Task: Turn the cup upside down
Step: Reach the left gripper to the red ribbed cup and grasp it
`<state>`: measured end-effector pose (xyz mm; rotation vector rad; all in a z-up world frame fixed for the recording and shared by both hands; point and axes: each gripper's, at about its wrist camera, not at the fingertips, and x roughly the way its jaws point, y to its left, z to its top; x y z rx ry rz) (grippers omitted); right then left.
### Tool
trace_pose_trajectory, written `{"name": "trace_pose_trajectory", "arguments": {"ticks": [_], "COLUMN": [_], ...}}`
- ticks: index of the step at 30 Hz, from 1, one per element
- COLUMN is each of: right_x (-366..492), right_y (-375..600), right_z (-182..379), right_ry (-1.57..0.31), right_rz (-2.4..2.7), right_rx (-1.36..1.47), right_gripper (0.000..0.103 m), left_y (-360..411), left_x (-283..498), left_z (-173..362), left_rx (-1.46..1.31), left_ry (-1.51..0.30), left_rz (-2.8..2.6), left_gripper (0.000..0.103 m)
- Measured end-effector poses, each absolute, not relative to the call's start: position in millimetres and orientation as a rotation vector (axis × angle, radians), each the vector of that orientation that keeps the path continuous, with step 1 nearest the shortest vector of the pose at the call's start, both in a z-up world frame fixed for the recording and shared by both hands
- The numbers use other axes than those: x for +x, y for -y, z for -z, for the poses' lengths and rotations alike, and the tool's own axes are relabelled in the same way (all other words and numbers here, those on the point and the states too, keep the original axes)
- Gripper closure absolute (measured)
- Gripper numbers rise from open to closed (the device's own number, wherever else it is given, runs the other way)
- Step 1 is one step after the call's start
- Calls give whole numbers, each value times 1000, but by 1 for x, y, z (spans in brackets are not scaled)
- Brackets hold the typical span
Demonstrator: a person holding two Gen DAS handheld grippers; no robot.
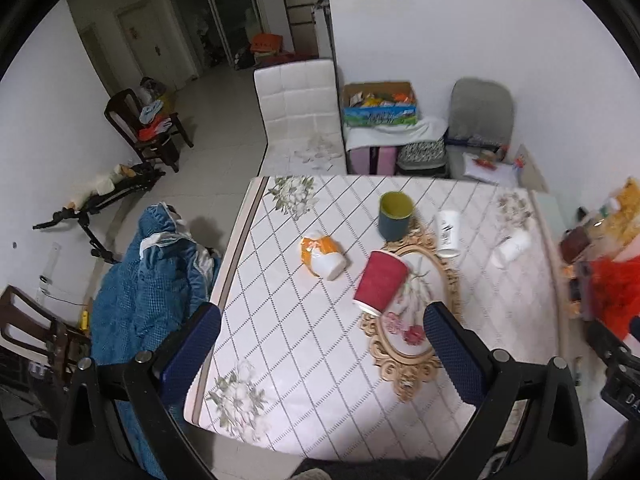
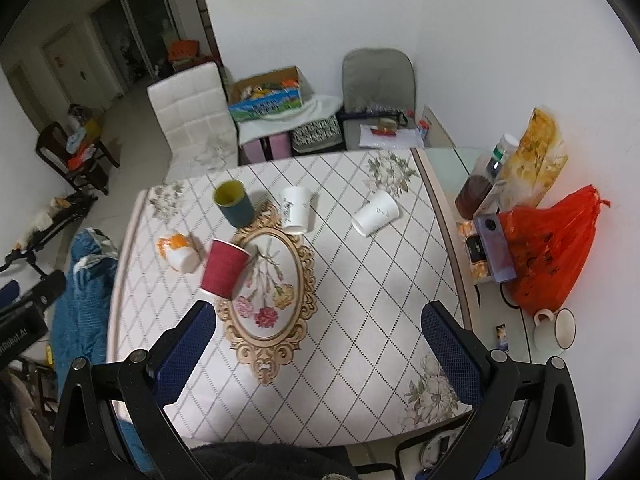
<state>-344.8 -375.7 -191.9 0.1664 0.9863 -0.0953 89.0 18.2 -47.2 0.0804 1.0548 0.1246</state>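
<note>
Several cups stand on a quilted white table (image 1: pixel 304 344) (image 2: pixel 360 320). A red paper cup (image 1: pixel 380 282) (image 2: pixel 223 267) stands upside down at the edge of an oval floral tray (image 1: pixel 416 312) (image 2: pixel 268 284). A dark teal cup with a yellow inside (image 1: pixel 394 216) (image 2: pixel 234 204) stands upright. A white cup (image 1: pixel 448 233) (image 2: pixel 296 210) stands upside down. Another white cup (image 1: pixel 512 246) (image 2: pixel 376 212) and an orange-and-white cup (image 1: pixel 322 256) (image 2: pixel 180 252) lie on their sides. My left gripper (image 1: pixel 320 340) and right gripper (image 2: pixel 318 340) are open and empty, above the table's near side.
A white chair (image 1: pixel 298 112) and a grey chair (image 1: pixel 478 120) stand behind the table, with a box of items (image 1: pixel 380 106) between them. A red plastic bag (image 2: pixel 556 252), a mug (image 2: pixel 556 330) and packets sit on the glass side table at right. A blue quilt (image 1: pixel 152 288) lies at left.
</note>
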Motion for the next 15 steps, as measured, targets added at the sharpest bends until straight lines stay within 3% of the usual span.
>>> {"name": "trace_pose_trajectory", "arguments": {"ticks": [15], "right_x": [-229], "right_y": [395], "right_z": [380], "right_ry": [-1261], "right_rz": [150], "right_rx": [199], "right_gripper": [0], "left_y": [-7], "left_x": [207], "left_z": [223], "left_rx": [176], "left_ry": [-1398], "left_rz": [-76], "left_gripper": [5]}}
